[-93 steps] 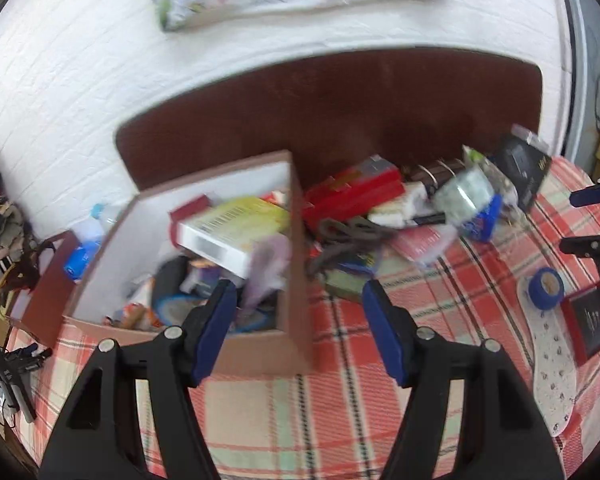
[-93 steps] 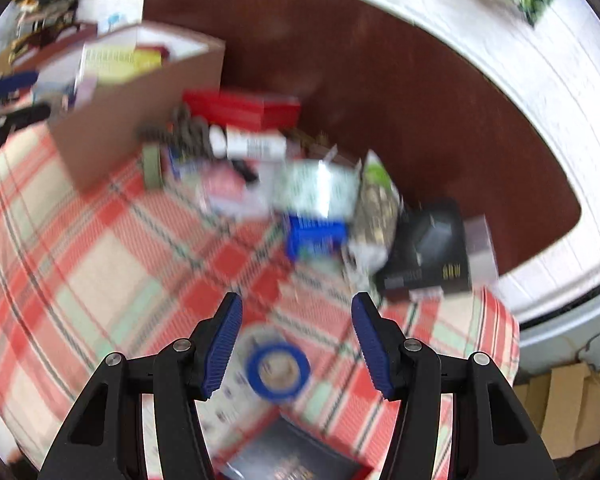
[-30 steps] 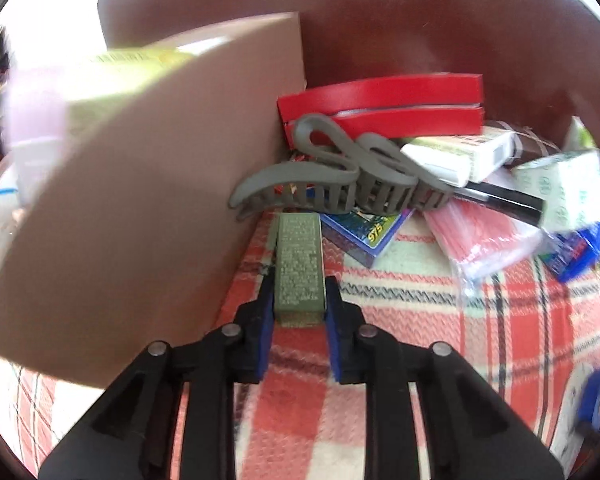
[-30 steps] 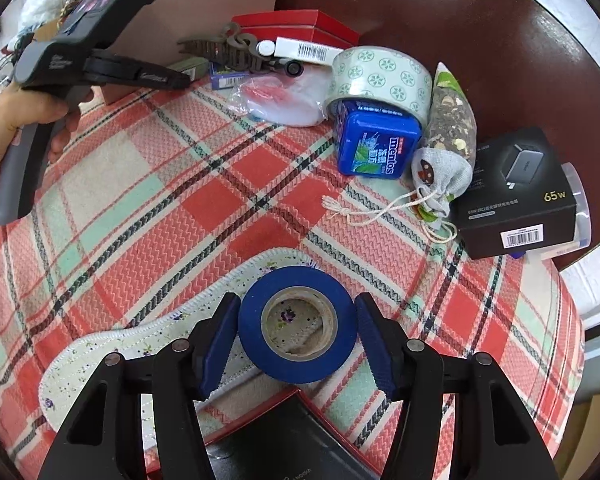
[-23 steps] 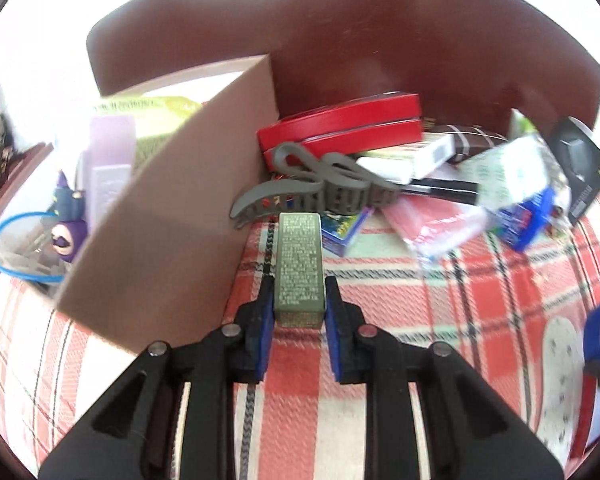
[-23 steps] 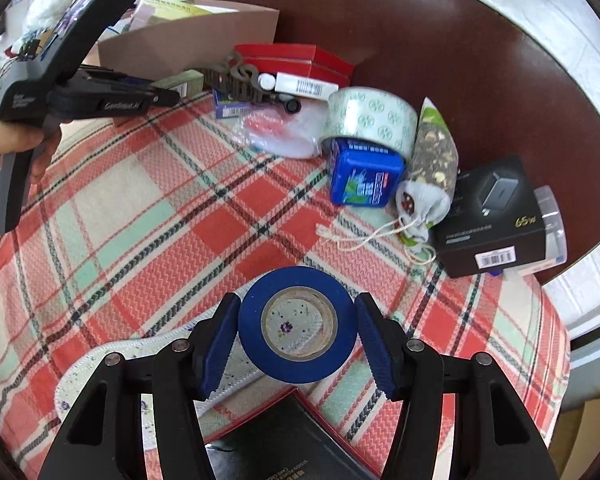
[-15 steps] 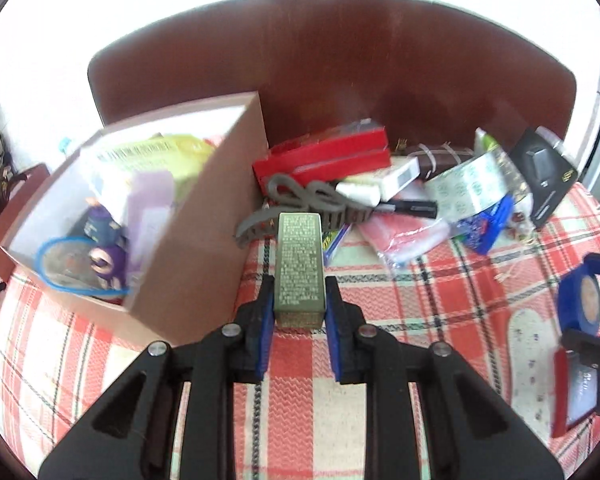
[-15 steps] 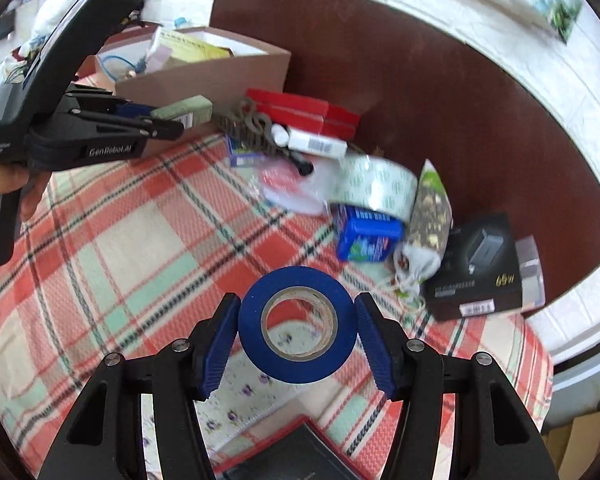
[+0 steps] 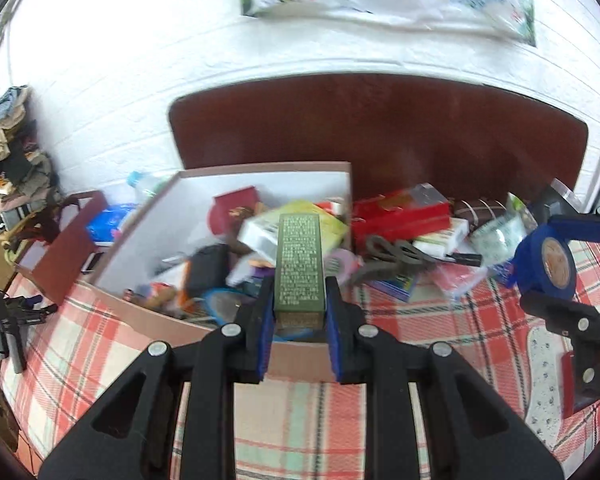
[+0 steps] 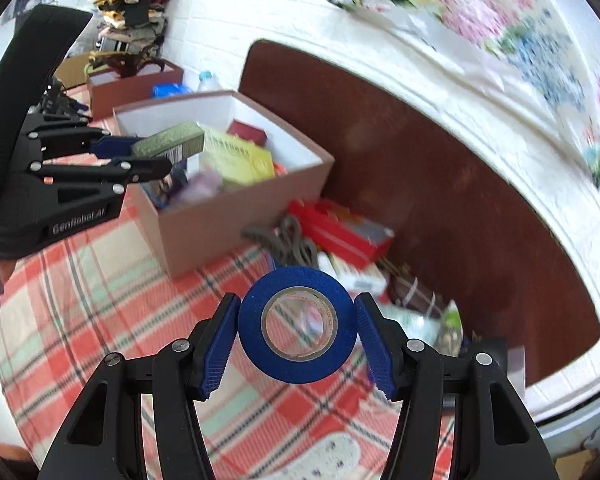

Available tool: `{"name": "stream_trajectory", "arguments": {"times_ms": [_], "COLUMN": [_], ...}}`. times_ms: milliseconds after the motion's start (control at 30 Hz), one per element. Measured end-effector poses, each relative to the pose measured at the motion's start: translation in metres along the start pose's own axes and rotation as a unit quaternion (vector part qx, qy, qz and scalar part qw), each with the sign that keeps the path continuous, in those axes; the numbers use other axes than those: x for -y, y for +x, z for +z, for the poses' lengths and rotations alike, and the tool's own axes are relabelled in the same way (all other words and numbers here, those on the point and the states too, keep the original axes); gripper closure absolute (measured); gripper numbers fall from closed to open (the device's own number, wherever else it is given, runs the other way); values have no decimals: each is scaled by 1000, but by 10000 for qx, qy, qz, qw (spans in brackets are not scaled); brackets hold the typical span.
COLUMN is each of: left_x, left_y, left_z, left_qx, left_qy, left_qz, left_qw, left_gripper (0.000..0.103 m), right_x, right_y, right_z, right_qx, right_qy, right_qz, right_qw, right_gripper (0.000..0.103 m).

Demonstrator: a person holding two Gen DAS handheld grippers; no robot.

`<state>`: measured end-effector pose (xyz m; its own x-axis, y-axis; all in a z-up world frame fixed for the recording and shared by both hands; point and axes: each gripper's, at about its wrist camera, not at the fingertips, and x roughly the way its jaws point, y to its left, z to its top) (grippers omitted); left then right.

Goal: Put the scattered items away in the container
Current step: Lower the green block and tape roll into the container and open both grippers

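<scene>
Left gripper (image 9: 299,318) clamped on olive-green rectangular printed carton (image 9: 299,264), over near wall of brown cardboard box (image 10: 236,220); right gripper (image 10: 296,346) pinching blue tape roll (image 10: 297,330), box at ten o'clock. Best: advance past rim, release low

Lots you can't make out here. The green box (image 9: 299,258) clamped in the left gripper (image 9: 299,320) covers part of the cardboard box (image 9: 296,359) and the stuff right behind it, and its print is too small to read. Everything inside that box is smeared by blur, so most of it is just colored shapes. In the right wrist view the blue tape roll (image 10: 297,330) blocks the pile behind it, and the white insole (image 10: 332,458) is cut off by the bottom edge.
</scene>
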<state>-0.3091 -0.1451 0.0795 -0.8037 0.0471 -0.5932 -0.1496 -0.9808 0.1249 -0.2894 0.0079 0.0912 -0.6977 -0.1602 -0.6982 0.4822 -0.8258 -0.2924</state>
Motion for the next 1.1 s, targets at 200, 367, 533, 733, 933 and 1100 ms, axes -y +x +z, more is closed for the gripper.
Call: {"name": "stream_trajectory", "arguments": {"times_ms": [200,367,533,733,933,1100], "left_x": [-49,-79,-105,-129,-138,-131], "left_y": [4,20,44,75,82,71], "left_z": [15,22,27,26,25,21], "left_qx": [35,15,-75,-227,-95,13], "left_qy": [-152,-208,-327,-499,-614,-423], "left_qz": [355,575,715,815,1008,921], "left_qw": [9992,9981,9969,9952,9930,9948], "left_gripper": [81,81,80,79,41,41], "right_x": [-22,-40,-49,-62,-51,-53], "right_y": [18,46,74,122,126,110], "right_z": [60,97,122,147,155,142], "right_qx": [160,240,245,51,135,178], "right_qy": [100,70,137,100,799,566], "right_qz": [89,116,151,15,225,21], "right_qw": [9998,9996,9995,9999,9965,9982], "right_gripper": [43,43,43,43,43,42]}}
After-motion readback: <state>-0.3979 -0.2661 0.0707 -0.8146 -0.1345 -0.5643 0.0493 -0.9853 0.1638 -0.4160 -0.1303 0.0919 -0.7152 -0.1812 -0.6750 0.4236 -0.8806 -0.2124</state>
